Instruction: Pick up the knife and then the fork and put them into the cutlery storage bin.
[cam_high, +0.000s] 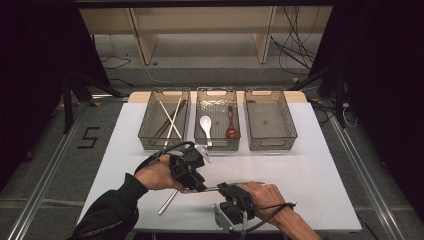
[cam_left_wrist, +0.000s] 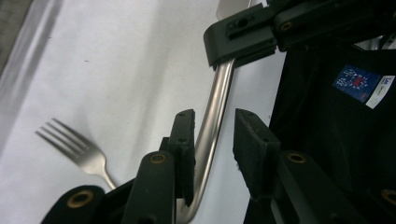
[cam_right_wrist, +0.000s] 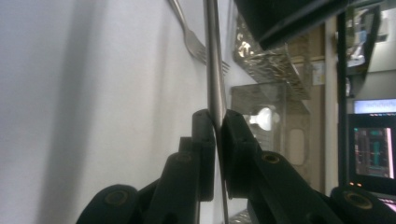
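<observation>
The item in hand is a slim steel utensil handle (cam_left_wrist: 220, 93), suspended just above the white desk (cam_high: 310, 170) near its front edge, between the two hands. The right tongs (cam_right_wrist: 217, 119) are pressed together on the handle, with both pads in contact, so this unit carries the load. The left tongs (cam_left_wrist: 215, 123) stand spread around the same handle lower down: one pad lies against or very near the steel, while the other is clearly apart from it, so no clamping force is applied there. Judged from this arrangement, the work is a hand-to-hand transfer, and the two grip points are staggered along the shaft so that the tongs do not collide. Which kind of utensil it is cannot be determined, because its working end is hidden; the handle bends near the left tongs. A fork (cam_left_wrist: 77, 149) lies flat on the desk beside the handle and is untouched. Three wire baskets stand in a row at the far side: the left basket (cam_high: 145, 120) holds chopsticks, the middle basket (cam_high: 216, 91) holds a white spoon (cam_high: 205, 124) and a dark red spoon (cam_high: 230, 131), and the right basket (cam_high: 270, 91) contains nothing, probably reserved for another utensil type. Sorting by type explains this grouping.
</observation>
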